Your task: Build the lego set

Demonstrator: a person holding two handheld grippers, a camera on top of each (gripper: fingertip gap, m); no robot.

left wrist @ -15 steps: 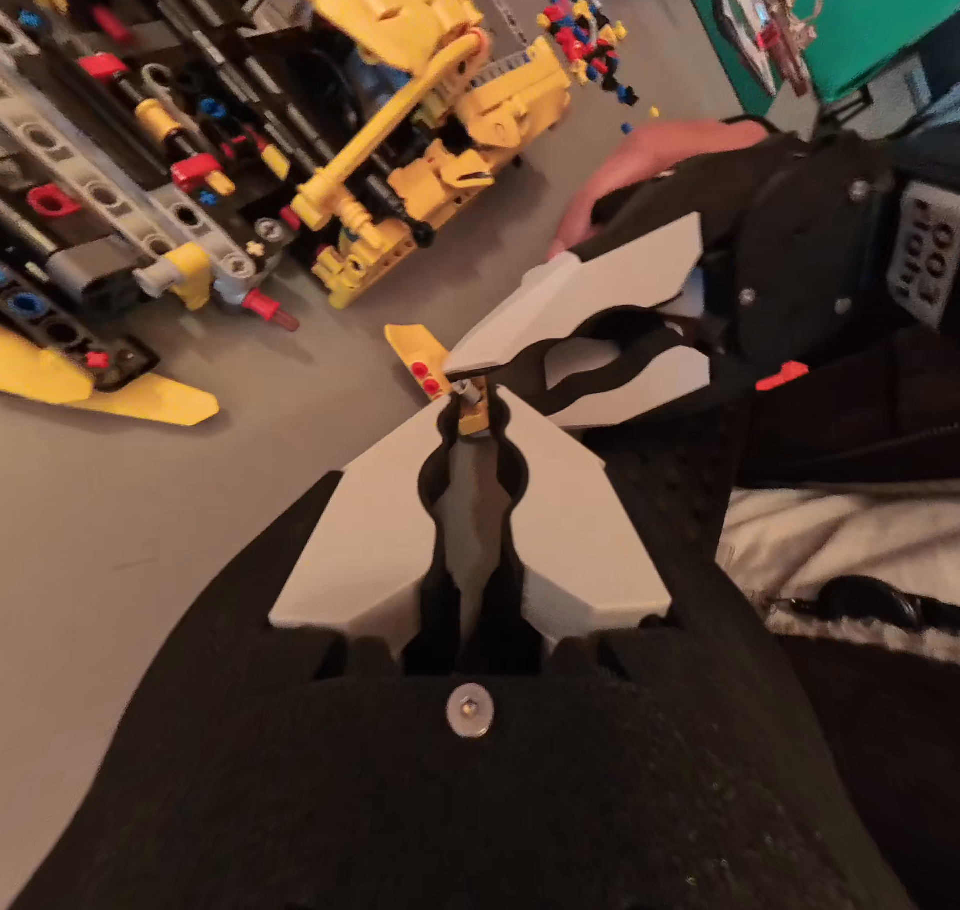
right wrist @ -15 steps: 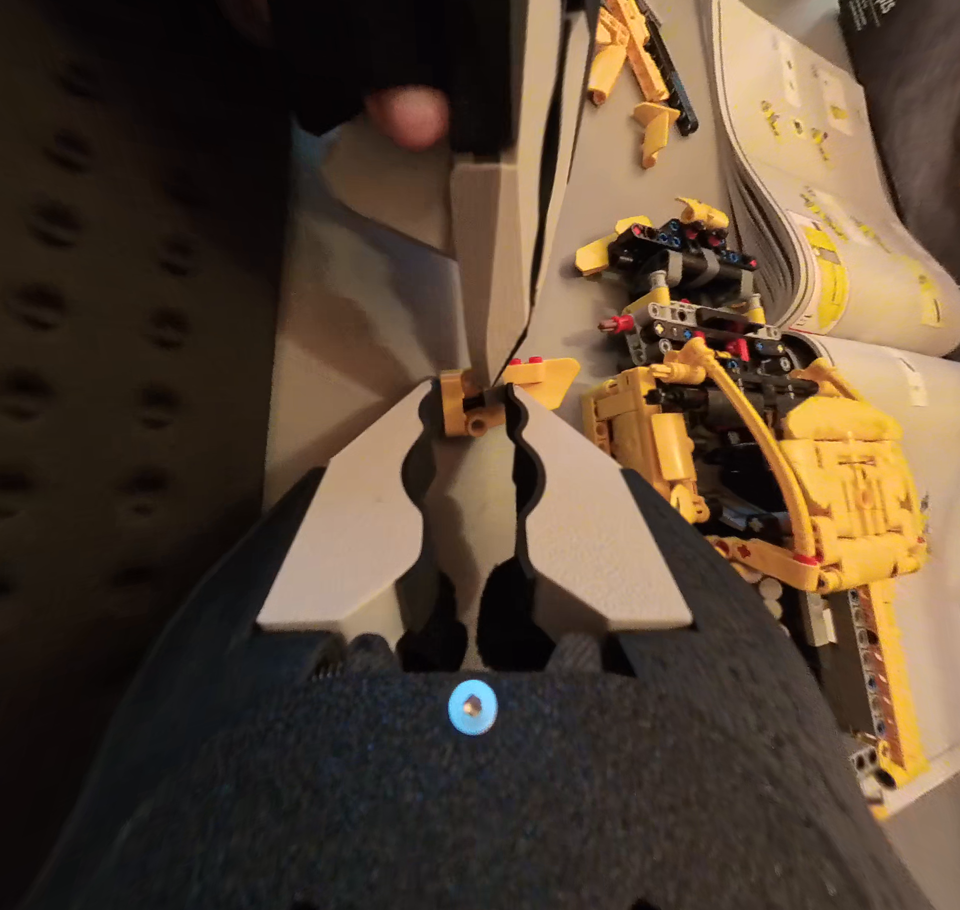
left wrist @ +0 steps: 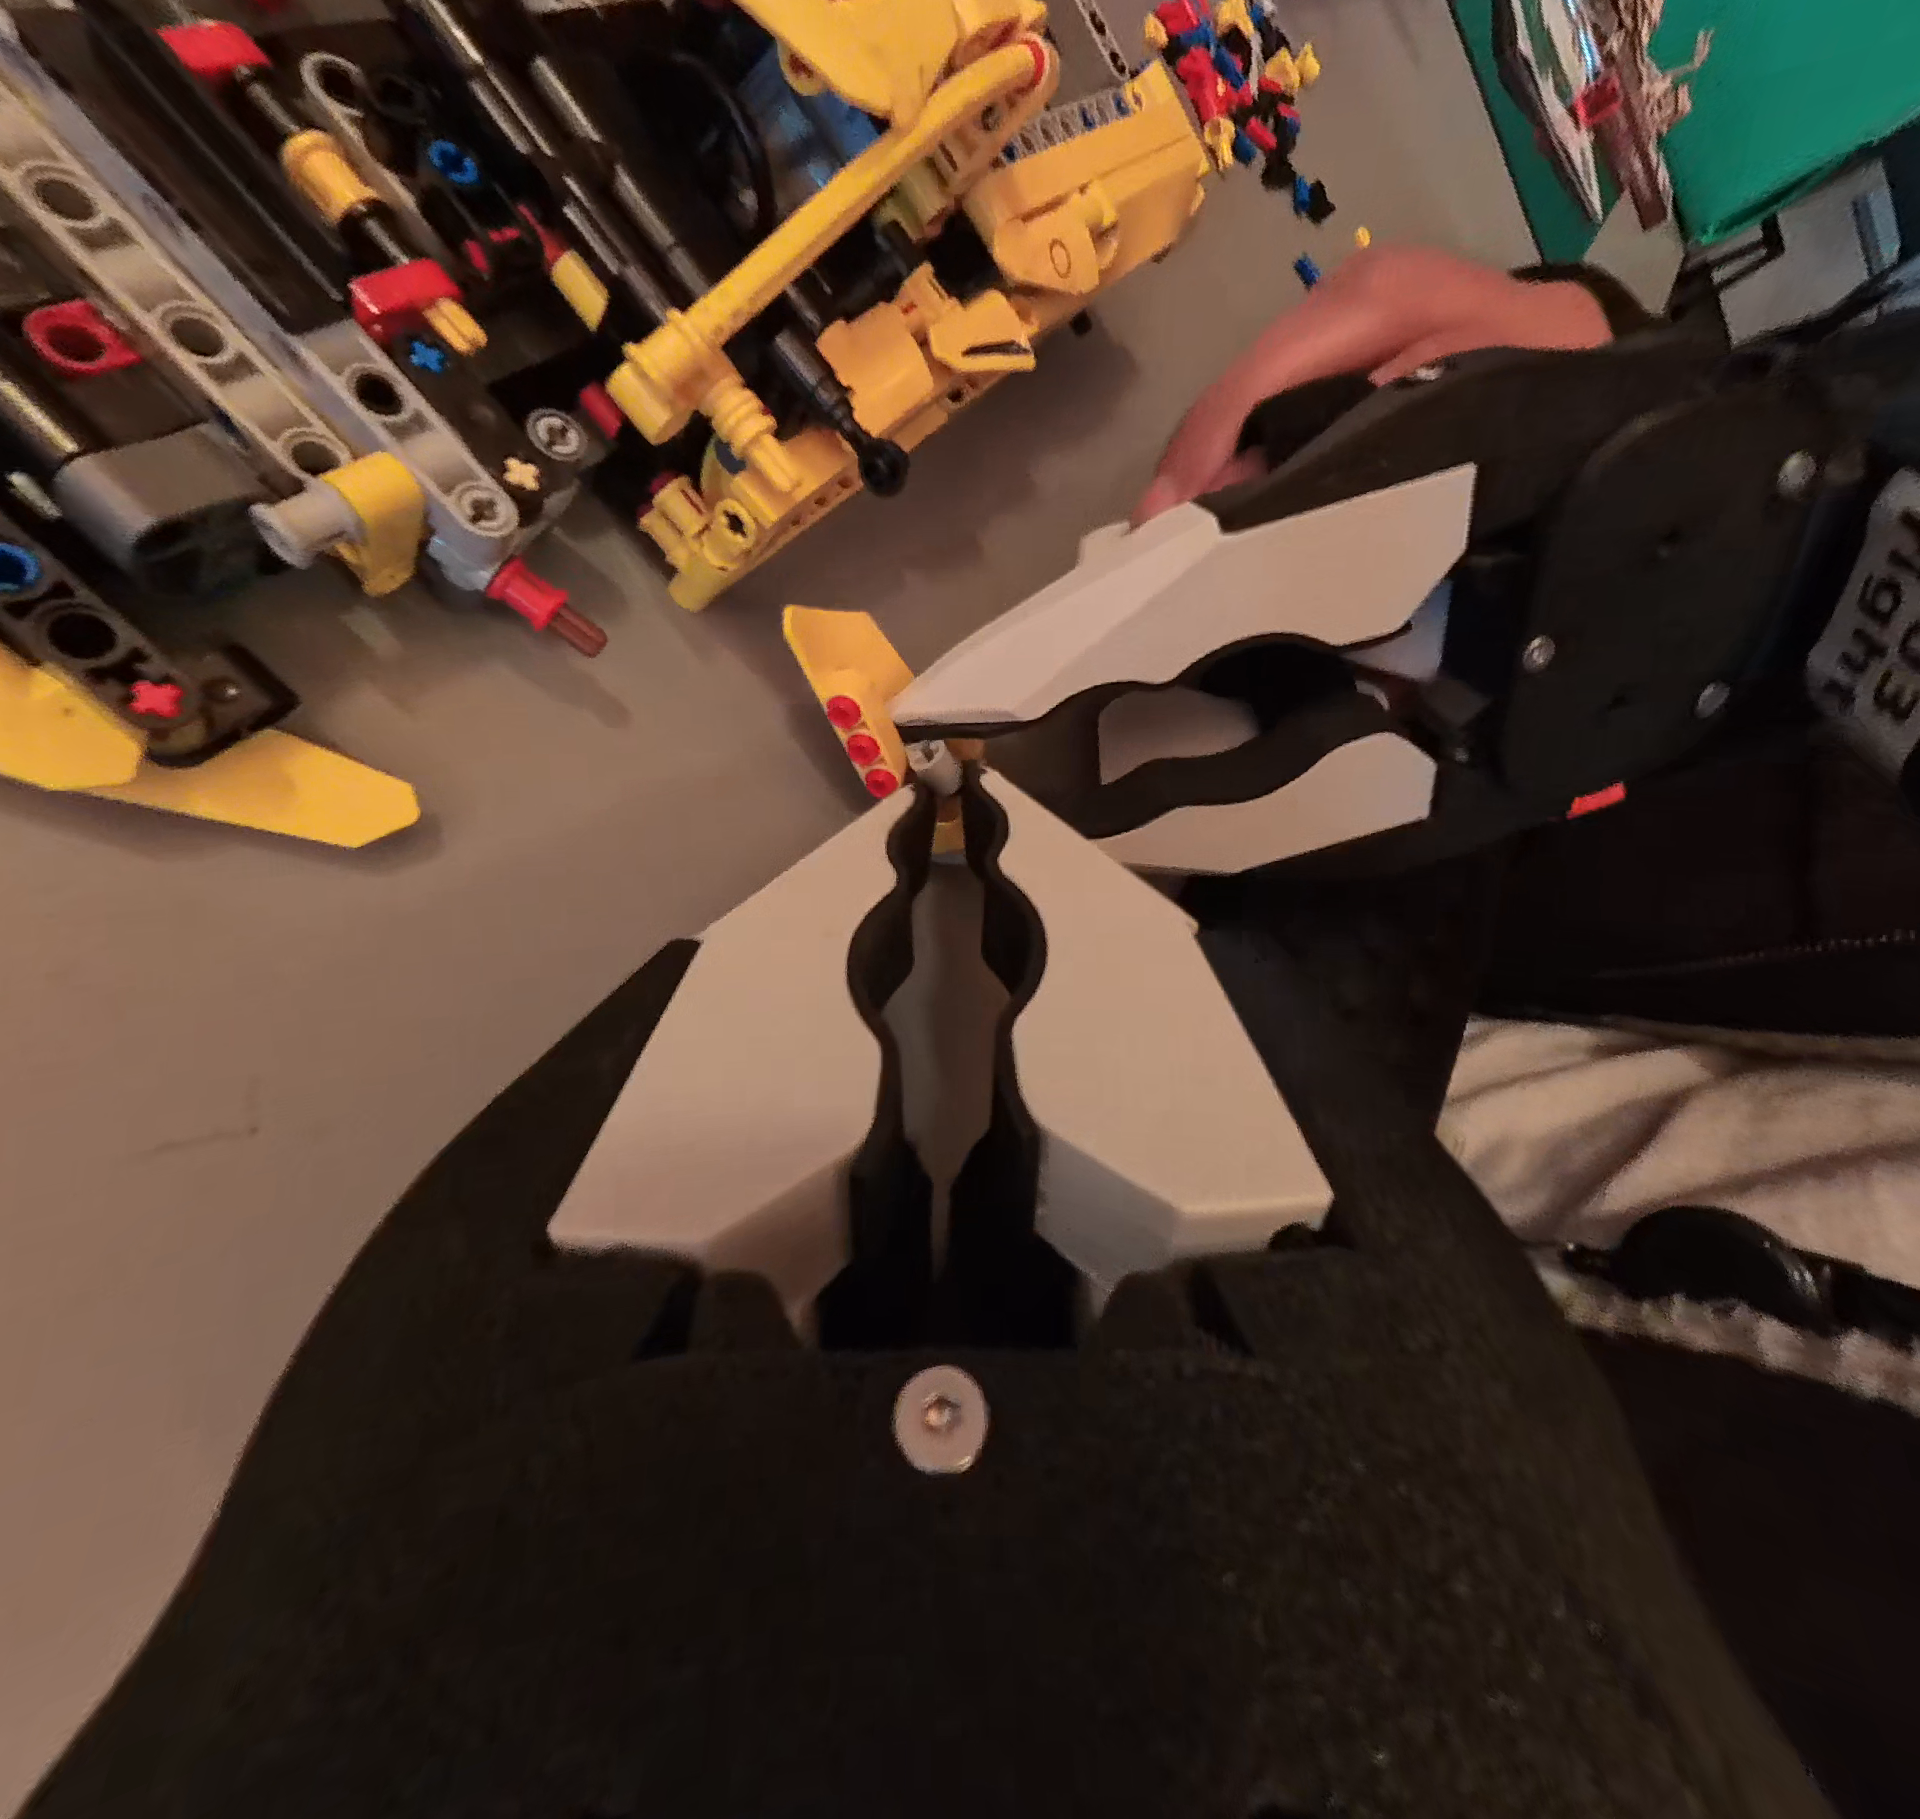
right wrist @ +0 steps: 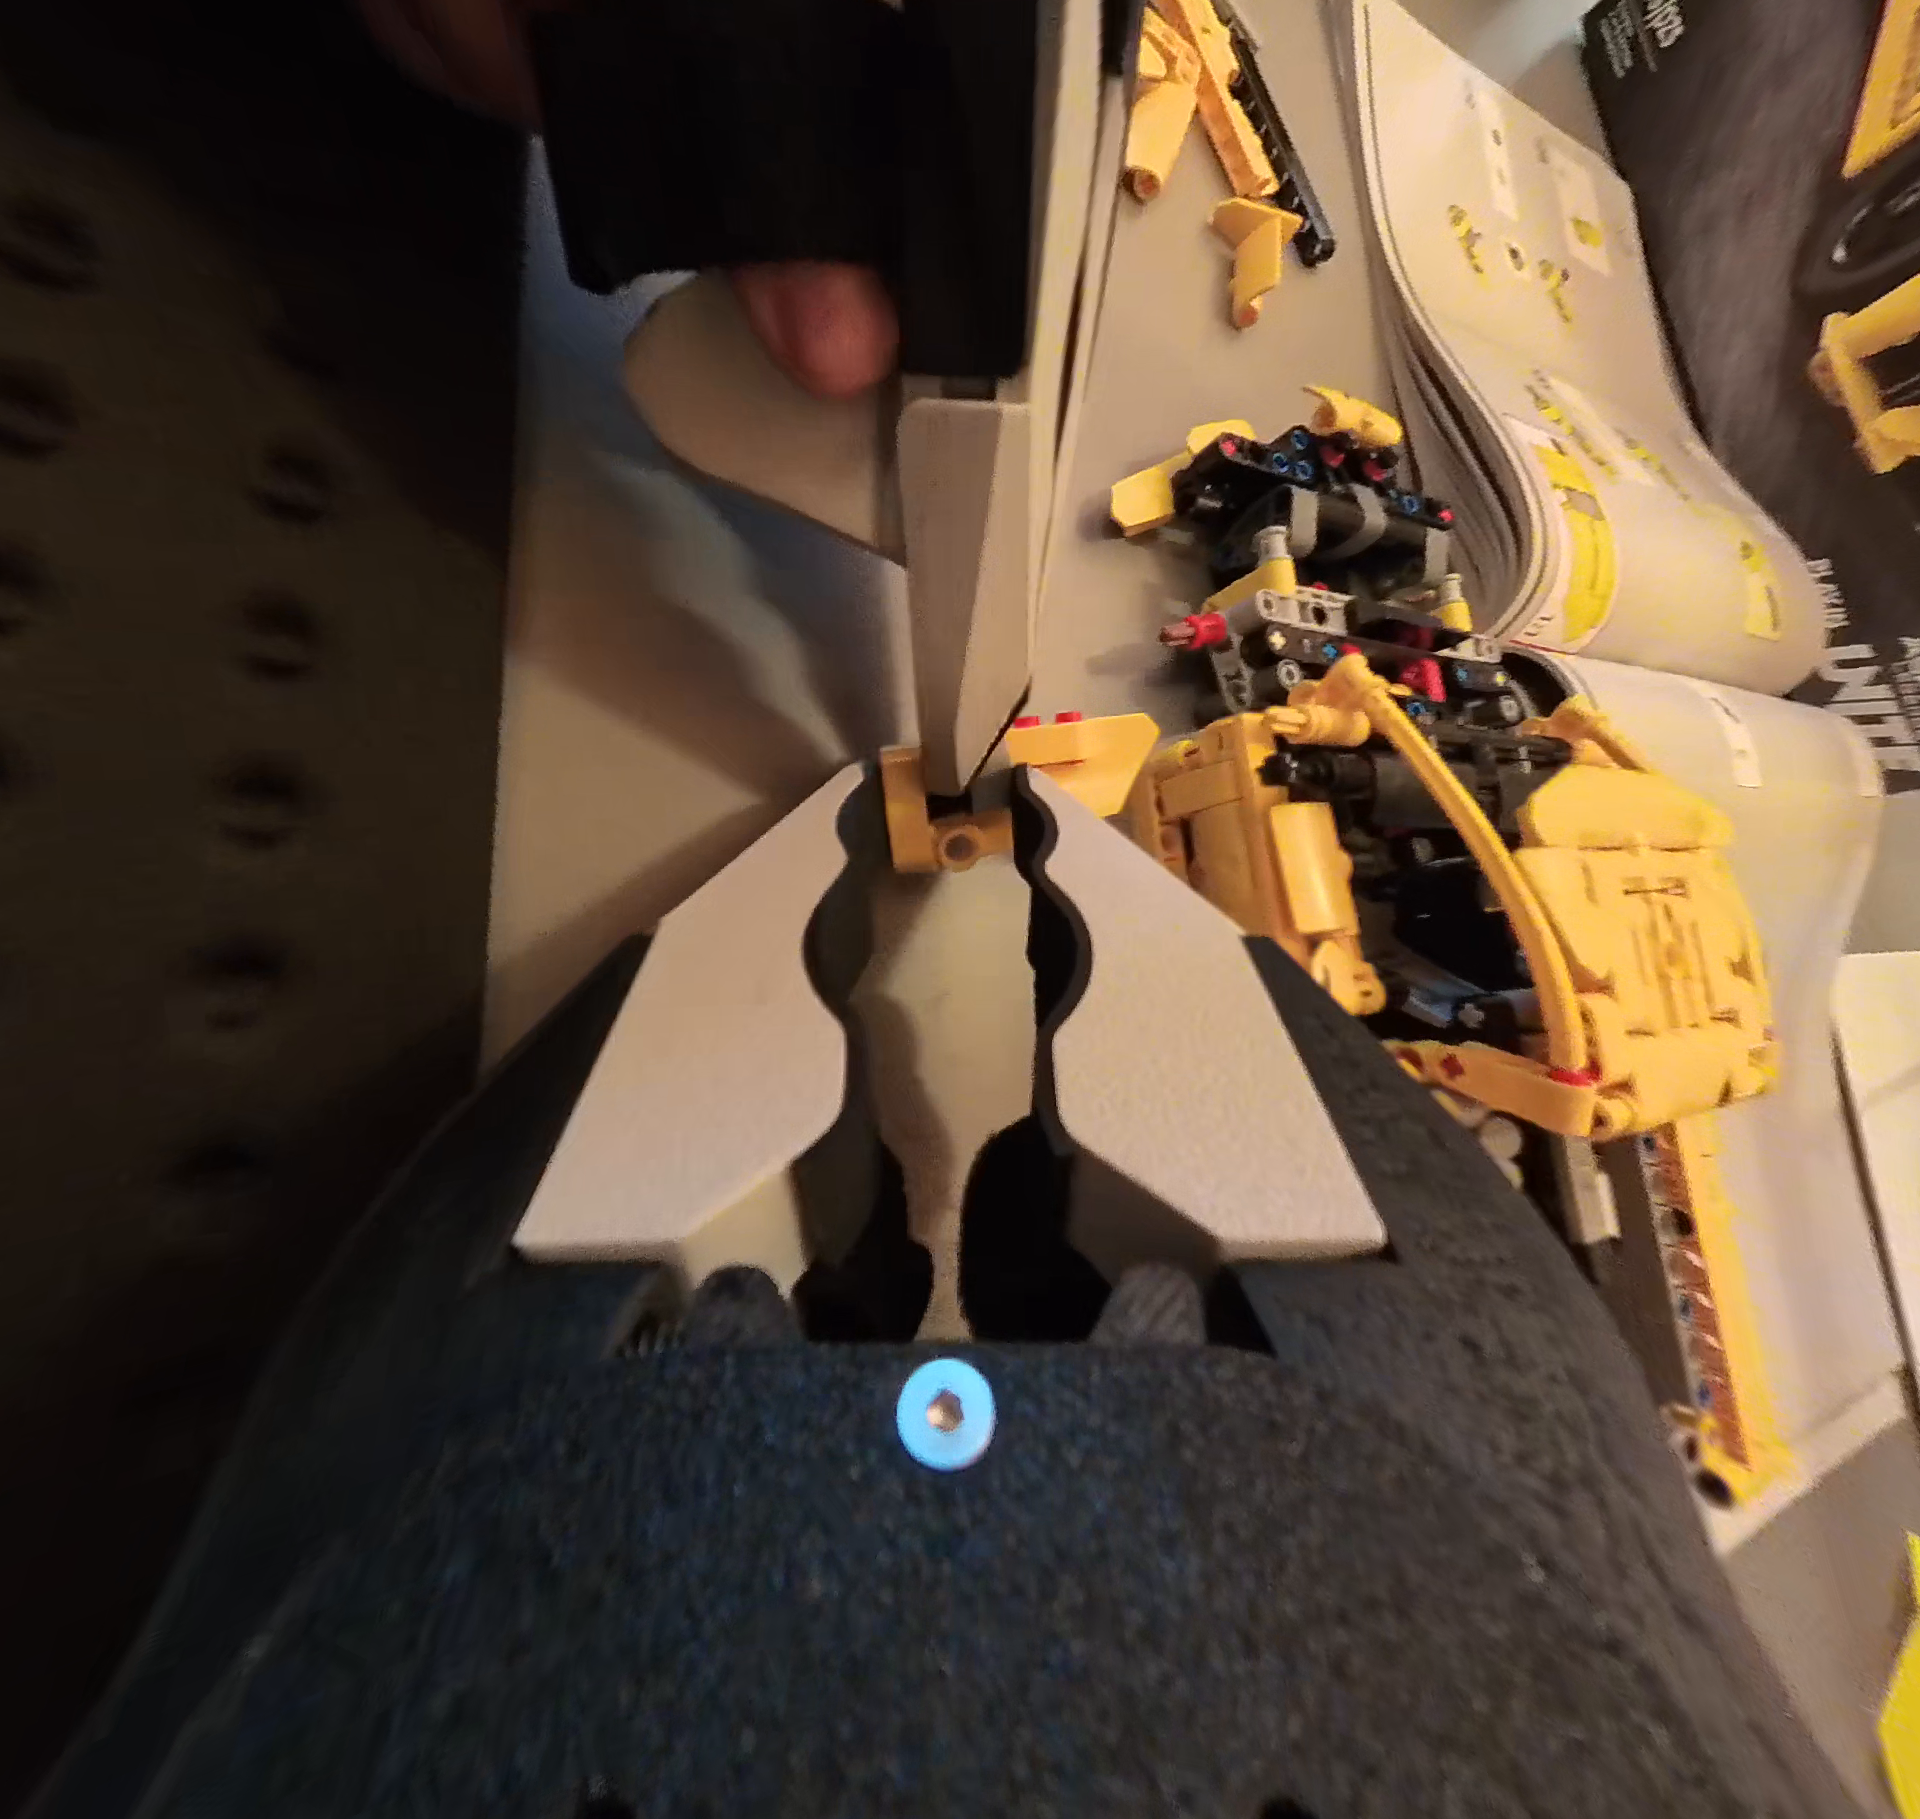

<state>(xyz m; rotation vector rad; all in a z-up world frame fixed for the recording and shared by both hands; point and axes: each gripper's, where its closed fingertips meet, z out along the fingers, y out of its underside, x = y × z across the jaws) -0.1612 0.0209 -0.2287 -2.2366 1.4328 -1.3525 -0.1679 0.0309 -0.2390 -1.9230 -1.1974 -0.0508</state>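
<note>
Over the grey table (left wrist: pixel 260 990), both grippers' fingers (left wrist: pixel 1039 990) pinch one yellow piece (right wrist: pixel 940 819).

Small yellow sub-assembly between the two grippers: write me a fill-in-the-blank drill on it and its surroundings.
1. Both the left hand-held gripper and the right hand-held gripper pinch the small ____ sub-assembly.
2. The studs on that piece are ____.
3. The open instruction booklet lies beyond the big ____ model.
4. Loose small pieces lie on the ____ table.

Missing: yellow; red; yellow; grey
</note>
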